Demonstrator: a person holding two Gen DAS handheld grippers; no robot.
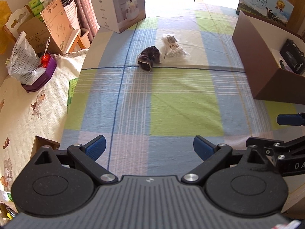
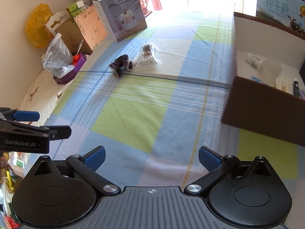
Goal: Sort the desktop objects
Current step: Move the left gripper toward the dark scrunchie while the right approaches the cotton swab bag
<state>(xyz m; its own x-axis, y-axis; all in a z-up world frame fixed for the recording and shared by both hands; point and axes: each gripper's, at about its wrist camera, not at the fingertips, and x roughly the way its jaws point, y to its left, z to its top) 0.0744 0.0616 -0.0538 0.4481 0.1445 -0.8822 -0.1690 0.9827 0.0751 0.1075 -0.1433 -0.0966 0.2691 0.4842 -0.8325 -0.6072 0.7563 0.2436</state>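
Note:
A dark fabric scrunchie (image 1: 149, 58) lies on the checked tablecloth (image 1: 171, 105) mid-table, touching a clear bag of cotton swabs (image 1: 173, 46) to its right. Both also show in the right wrist view: the scrunchie (image 2: 122, 64) and the swab bag (image 2: 147, 55). A brown cardboard box (image 1: 266, 64) stands at the right and holds several small items (image 2: 266, 66). My left gripper (image 1: 149, 148) is open and empty, low over the near table. My right gripper (image 2: 151, 157) is open and empty beside it, near the box (image 2: 266, 112).
A white humidifier box (image 1: 122, 3) stands at the far left of the table. A milk carton box (image 1: 266, 2) stands behind the brown box. Left of the table are cardboard boxes (image 1: 47, 30), a plastic bag (image 1: 22, 59) and a purple box (image 1: 41, 78).

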